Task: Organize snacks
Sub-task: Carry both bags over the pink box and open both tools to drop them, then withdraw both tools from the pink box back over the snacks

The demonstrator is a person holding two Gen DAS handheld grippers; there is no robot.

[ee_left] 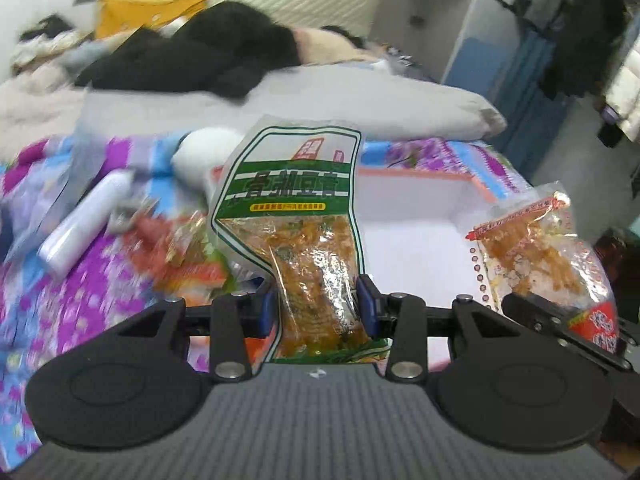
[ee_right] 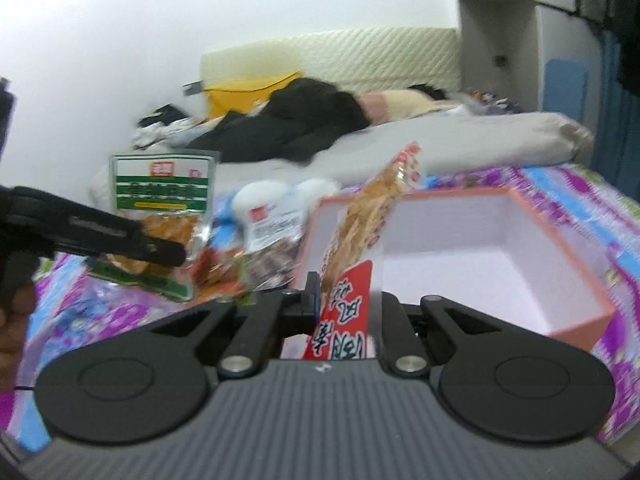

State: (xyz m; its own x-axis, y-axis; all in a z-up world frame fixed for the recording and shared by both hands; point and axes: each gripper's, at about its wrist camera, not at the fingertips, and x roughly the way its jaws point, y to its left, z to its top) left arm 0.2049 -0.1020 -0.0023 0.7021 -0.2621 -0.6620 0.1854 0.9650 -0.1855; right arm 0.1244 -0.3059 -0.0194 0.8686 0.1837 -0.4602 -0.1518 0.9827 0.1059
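Note:
My left gripper [ee_left: 318, 306] is shut on a green-and-white snack bag [ee_left: 292, 200] with orange pieces inside, held upright above the bedspread. The same bag [ee_right: 164, 200] shows at the left of the right wrist view, pinched by the left gripper [ee_right: 160, 250]. My right gripper [ee_right: 344, 304] is shut on a red-and-clear snack bag [ee_right: 360, 240], which stands edge-on over the near rim of the box. That bag [ee_left: 536, 248] also appears at the right of the left wrist view. A pink-rimmed white box [ee_right: 472, 240] lies open on the bed, and its floor [ee_left: 416, 240] shows no snacks.
Loose snack packets [ee_left: 180, 256] lie heaped left of the box, with a white cylinder [ee_left: 84, 224] beside them. A white packet [ee_right: 272, 216] rests behind the heap. A grey pillow [ee_left: 320, 100], dark clothes [ee_left: 192, 56] and a yellow bag [ee_left: 148, 12] fill the bed's far end. A hand [ee_right: 16, 308] grips the left tool.

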